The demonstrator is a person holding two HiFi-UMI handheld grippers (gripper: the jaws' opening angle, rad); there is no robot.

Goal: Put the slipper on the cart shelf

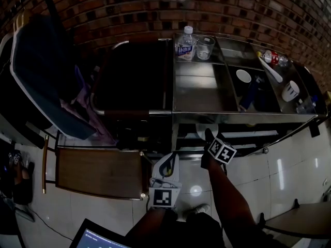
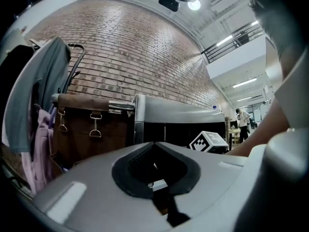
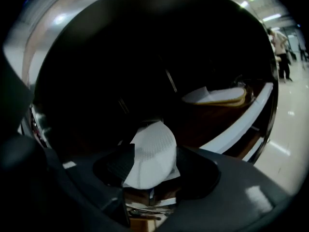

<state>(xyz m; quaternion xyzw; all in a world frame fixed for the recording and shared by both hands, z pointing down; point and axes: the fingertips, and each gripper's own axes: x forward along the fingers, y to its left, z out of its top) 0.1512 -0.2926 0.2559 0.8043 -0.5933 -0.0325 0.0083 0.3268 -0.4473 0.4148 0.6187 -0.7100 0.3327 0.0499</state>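
Right gripper (image 3: pixel 145 167) jaws clenched on white slipper (image 3: pixel 153 149), toe sticking out past them, inside the cart (image 1: pixel 199 94) lower shelf. Right gripper view only: second slipper (image 3: pixel 215 95) lying further in. Left gripper (image 2: pixel 155 170) jaws released, empty, held low. Head view only: bottle (image 1: pixel 185 44) on the top surface, label unreadable.
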